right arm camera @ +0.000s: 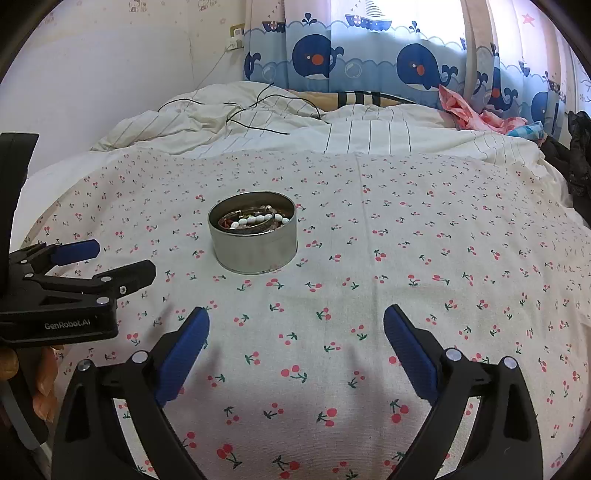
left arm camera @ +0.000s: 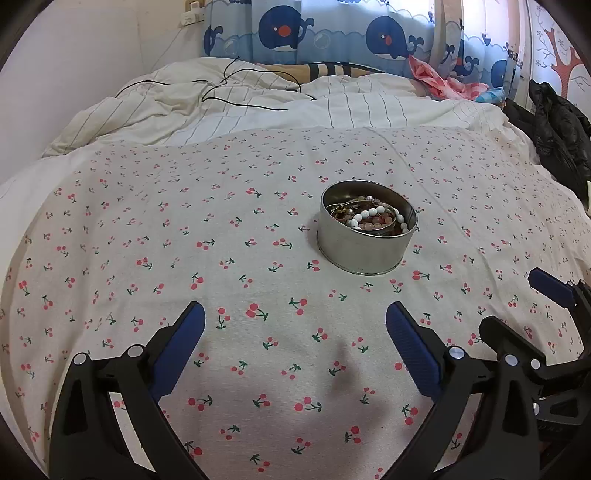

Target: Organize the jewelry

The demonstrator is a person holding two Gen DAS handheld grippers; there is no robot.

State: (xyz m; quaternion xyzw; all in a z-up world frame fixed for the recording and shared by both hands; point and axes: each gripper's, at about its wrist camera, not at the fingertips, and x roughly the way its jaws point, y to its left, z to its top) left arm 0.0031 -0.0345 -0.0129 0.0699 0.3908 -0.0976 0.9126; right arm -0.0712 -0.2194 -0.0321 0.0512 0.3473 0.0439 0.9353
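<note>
A round metal tin (left arm camera: 364,236) stands upright on a cherry-print cloth (left arm camera: 184,240) spread over a bed. The tin has no lid on it. Inside it lies a heap of jewelry (left arm camera: 373,218), including a bracelet of white oval beads (right arm camera: 255,220), pink beads and some metal bangles; the finer pieces cannot be told apart.

The left gripper (left arm camera: 295,317) hangs above the cloth on the near side of the tin, left of it. Its jaws stand wide apart, with bare cloth between the blue pads (left arm camera: 181,350), and nothing is gripped. It is well apart from the tin.

The right gripper (right arm camera: 296,319) hangs above the cloth on the near side of the tin, right of it. Its jaws are spread about as wide as the left gripper's and hold nothing. It does not touch the tin.

Beyond the tin lies a rumpled white striped duvet (left arm camera: 258,107) with a thin black cable (left arm camera: 236,88) on it. Behind the duvet hangs a blue whale-print curtain (left arm camera: 332,33). A pink garment (left arm camera: 439,81) lies beyond and to the right of the tin, near the curtain.
</note>
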